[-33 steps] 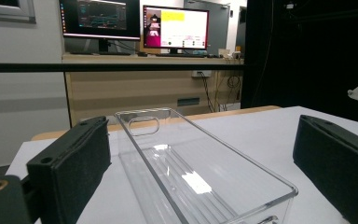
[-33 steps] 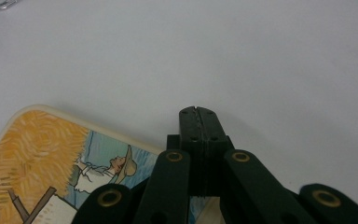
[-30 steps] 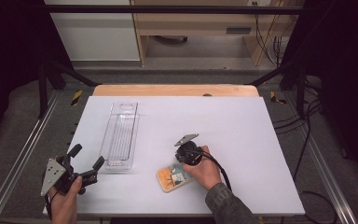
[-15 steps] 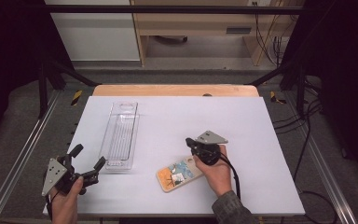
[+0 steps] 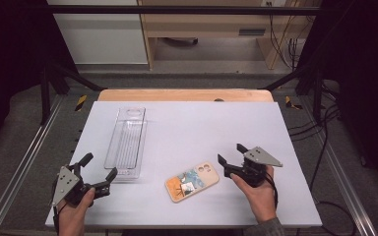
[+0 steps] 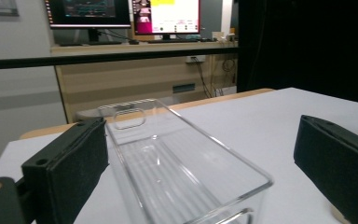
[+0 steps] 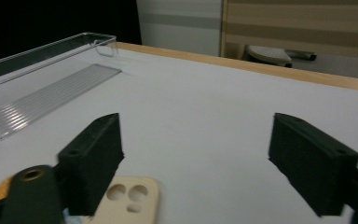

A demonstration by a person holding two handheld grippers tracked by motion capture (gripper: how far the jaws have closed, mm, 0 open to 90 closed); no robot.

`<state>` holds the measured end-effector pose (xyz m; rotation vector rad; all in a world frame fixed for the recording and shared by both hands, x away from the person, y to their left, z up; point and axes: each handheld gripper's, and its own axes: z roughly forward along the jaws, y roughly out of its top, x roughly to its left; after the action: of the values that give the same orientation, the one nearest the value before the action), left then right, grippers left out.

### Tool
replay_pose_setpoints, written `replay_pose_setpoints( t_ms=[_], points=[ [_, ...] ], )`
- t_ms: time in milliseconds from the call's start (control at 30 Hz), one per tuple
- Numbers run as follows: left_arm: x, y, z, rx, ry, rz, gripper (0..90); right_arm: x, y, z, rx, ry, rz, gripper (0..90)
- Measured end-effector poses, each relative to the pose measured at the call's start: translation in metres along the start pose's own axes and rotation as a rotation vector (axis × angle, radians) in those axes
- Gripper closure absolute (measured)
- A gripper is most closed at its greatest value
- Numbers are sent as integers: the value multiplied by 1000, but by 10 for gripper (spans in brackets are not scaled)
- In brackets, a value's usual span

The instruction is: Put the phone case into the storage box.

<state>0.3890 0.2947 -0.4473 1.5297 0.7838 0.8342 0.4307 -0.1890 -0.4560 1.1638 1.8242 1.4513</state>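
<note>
High view, phone case (image 5: 192,181) printed side up, no legible writing

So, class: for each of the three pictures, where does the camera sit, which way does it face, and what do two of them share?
High view: above the near table edge, facing forward and down; both hands, the left gripper and right gripper show.
Left gripper view: low between its open jaws, facing the clear tray and monitors.
Right gripper view: low between its just-opened jaws, nothing between them, facing across the table, above the phone case.
Shared: the tray appears in both gripper views.
</note>
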Motion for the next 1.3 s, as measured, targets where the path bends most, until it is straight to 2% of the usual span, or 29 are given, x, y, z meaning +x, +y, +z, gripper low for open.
replay_pose_setpoints(
  t_ms=[33,100,167,200,267,333,400,433,467,500,600,667,733,900,967,1000,1033,1067,1100,1133,1167,1200,1233,1267,1300],
  points=[
    [-8,2,4,6,-20,1,21,-6,-4,-11,-16,-19,5,102],
    [-12,3,6,10,-31,5,20,-8,-7,-16,-18,-30,4,81],
    [-21,5,11,22,-53,13,17,-14,-14,-29,-33,-51,-35,59],
    [-31,7,17,39,-82,21,17,-17,-15,-33,-40,-65,-38,64],
    [-42,10,23,51,-108,33,15,-21,-18,-38,-58,-77,-27,72],
    [-54,12,30,79,-134,66,15,-22,-19,-40,-58,-79,-32,78],
    [-64,15,39,78,-176,48,15,-22,-22,-41,-45,-86,-59,79],
    [-64,15,39,78,-176,48,14,-22,-22,-41,-45,-86,-59,79],
    [-73,18,50,100,-212,55,13,-21,-24,-42,-37,-94,-86,79],
    [-73,18,50,100,-212,55,13,-21,-24,-42,-37,-94,-86,79],
    [-81,22,69,150,-254,71,13,-22,-28,-44,-49,-85,-86,76],
    [-87,26,88,181,-277,85,13,-24,-31,-45,-84,-59,-63,81],
    [-93,29,98,196,-300,91,14,-25,-32,-46,-100,-53,-58,81],
    [-105,33,111,236,-336,108,17,-26,-33,-46,-104,-53,-48,80],
    [-110,34,116,279,-350,126,17,-27,-34,-46,-100,-56,-44,77],
    [-115,35,120,317,-362,148,18,-27,-35,-45,-89,-57,-46,75],
    [-115,35,120,317,-362,148,19,-27,-35,-45,-89,-57,-46,75],
    [-119,36,124,356,-379,154,19,-26,-35,-44,-86,-54,-46,72],
    [-119,36,124,356,-379,154,21,-26,-35,-44,-86,-54,-46,72],
    [-121,36,126,378,-387,162,21,-26,-34,-44,-84,-53,-51,70],
    [-124,36,129,420,-409,168,30,-25,-35,-43,-78,-51,-62,67],
    [-124,36,129,420,-409,168,31,-25,-35,-43,-78,-51,-62,67],
    [-126,36,130,435,-412,175,31,-24,-35,-42,-72,-51,-69,64],
    [-129,35,133,477,-419,196,31,-24,-35,-41,-70,-51,-71,64],
    [-129,35,133,477,-419,196,31,-24,-35,-41,-70,-51,-71,64]
  ],
)
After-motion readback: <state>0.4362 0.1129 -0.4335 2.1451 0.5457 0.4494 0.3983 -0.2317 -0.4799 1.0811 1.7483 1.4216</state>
